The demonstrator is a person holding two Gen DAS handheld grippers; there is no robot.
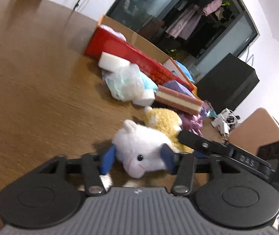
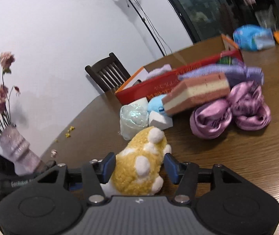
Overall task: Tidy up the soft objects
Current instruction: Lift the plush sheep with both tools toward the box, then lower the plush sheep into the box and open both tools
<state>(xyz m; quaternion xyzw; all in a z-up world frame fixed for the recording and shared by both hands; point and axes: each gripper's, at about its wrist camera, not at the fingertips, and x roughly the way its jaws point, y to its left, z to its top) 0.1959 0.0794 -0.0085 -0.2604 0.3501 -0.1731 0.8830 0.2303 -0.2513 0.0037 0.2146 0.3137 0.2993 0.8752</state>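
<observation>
A plush toy lies on the wooden table [image 1: 31, 78]. Its white head [image 1: 139, 146] sits between the blue pads of my left gripper [image 1: 137, 158], which is shut on it. The yellow, white-spotted body [image 2: 137, 164] is clamped in my right gripper [image 2: 139, 168], both pads against the fur. That yellow body [image 1: 165, 121] shows behind the head in the left wrist view, with the right gripper's black finger [image 1: 202, 143] reaching in from the right. In the right wrist view, the left gripper's body [image 2: 6, 180] is at the far left.
Beyond the toy lie a pink-and-cream sponge [image 2: 196, 92], a crinkled plastic bundle [image 2: 133, 117], white foam blocks [image 1: 110, 59], purple satin cloth [image 2: 231, 113] and a red box [image 1: 120, 47] backed by cardboard. A flower vase [image 2: 18, 146] stands left. A charger with cables [image 1: 224, 121] lies near the table edge.
</observation>
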